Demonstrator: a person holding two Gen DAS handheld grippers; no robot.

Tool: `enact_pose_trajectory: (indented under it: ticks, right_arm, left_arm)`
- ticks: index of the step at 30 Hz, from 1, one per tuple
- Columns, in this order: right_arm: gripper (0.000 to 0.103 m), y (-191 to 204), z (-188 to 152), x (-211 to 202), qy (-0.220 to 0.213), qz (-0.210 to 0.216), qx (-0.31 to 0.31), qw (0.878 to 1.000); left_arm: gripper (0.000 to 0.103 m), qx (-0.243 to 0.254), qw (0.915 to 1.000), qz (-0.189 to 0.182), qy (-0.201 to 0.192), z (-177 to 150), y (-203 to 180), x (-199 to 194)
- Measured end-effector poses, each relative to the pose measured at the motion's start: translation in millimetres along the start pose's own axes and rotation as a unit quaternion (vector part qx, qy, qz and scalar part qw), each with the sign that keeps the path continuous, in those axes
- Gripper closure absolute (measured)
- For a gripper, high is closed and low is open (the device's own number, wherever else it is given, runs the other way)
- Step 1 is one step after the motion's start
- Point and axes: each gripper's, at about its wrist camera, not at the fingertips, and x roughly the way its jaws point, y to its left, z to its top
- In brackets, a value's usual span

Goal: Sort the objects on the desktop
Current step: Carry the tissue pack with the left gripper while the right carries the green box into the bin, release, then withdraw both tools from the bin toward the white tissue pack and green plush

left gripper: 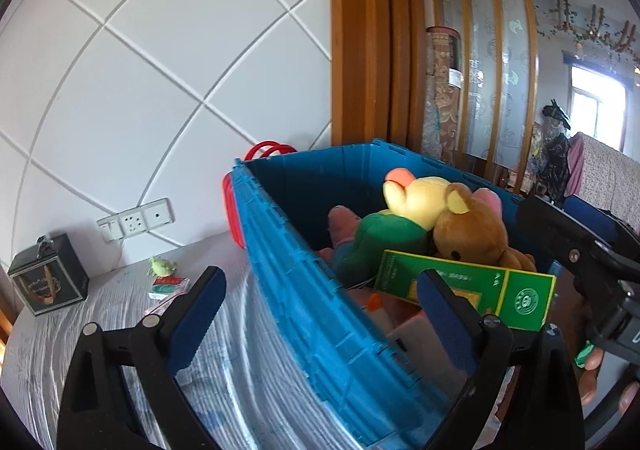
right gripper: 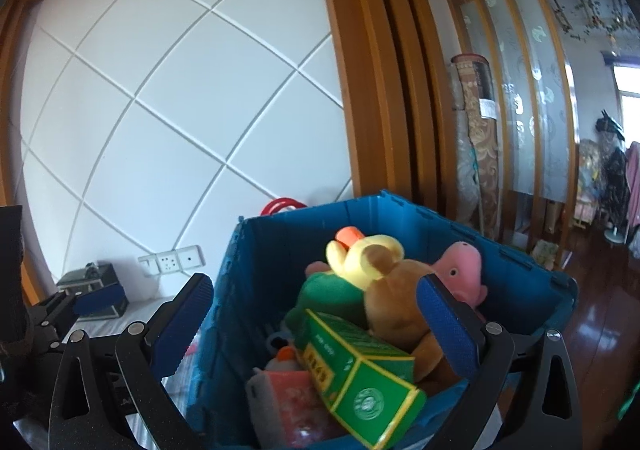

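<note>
A blue plastic crate (left gripper: 296,290) (right gripper: 244,290) stands on the table, filled with plush toys and boxes. In it lie a brown bear (left gripper: 472,234) (right gripper: 396,302), a yellow plush (left gripper: 420,195) (right gripper: 360,254), a green plush (left gripper: 384,242), a pink plush (right gripper: 464,266) and a long green box (left gripper: 500,290) (right gripper: 360,374). My left gripper (left gripper: 320,302) is open and empty, straddling the crate's near wall. My right gripper (right gripper: 316,310) is open and empty above the crate's contents; it also shows at the right in the left wrist view (left gripper: 580,250).
A small green frog toy (left gripper: 161,266), a red-and-white packet (left gripper: 168,286) and a dark box (left gripper: 48,274) (right gripper: 96,286) sit on the grey table (left gripper: 80,330) near the wall sockets (left gripper: 136,219). A red basket (left gripper: 240,209) stands behind the crate. Wooden floor (right gripper: 600,330) lies to the right.
</note>
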Motion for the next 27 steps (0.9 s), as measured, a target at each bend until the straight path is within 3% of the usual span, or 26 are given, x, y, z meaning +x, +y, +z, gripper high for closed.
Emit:
enact_pose_trajectory:
  ticks: [8, 16, 20, 27]
  right_arm:
    - [0.000, 69, -1, 0, -0.005, 0.036, -0.040, 0.999]
    - [0.000, 152, -9, 25, 0.003, 0.088, -0.080, 0.993]
    - [0.000, 196, -19, 55, 0.021, 0.121, -0.097, 0.988]
    - [0.000, 253, -48, 130, 0.078, 0.147, -0.111, 0.980]
  left_arm:
    - [0.005, -0.052, 0.9984, 0.023, 0.001, -17, 75, -15]
    - [0.005, -0.103, 0.9894, 0.098, 0.029, -51, 177, -12]
    - [0.005, -0.131, 0.9806, 0.136, 0.051, -70, 230, -2]
    - [0.005, -0.164, 0.9671, 0.170, 0.095, -99, 296, 30]
